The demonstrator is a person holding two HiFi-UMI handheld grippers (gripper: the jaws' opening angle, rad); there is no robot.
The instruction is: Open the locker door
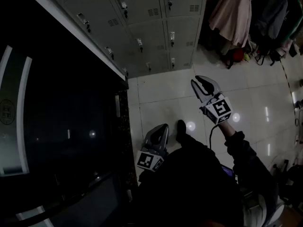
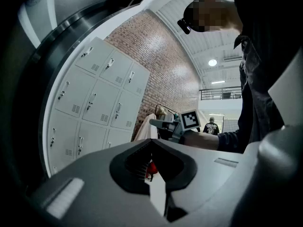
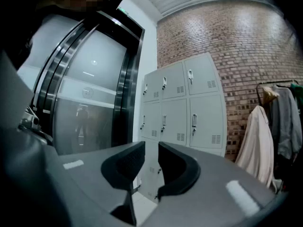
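Right claw [image 3: 151,148] has its jaws slightly apart on nothing; left claw [image 2: 151,144] is closed and empty. Lockers [image 3: 208,112] stand far ahead, well apart from both. Thin steel doors likely swing lightly; a small latch handle [image 3: 193,122] suits pinching.

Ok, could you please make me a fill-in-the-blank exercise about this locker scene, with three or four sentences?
1. The grey lockers stand against a wall of ___.
2. All of their doors are ___.
3. The right gripper has its jaws slightly ___, with nothing between them.
4. In the right gripper view, the coats hang to the ___ of the lockers.

Missing words: brick; closed; apart; right.
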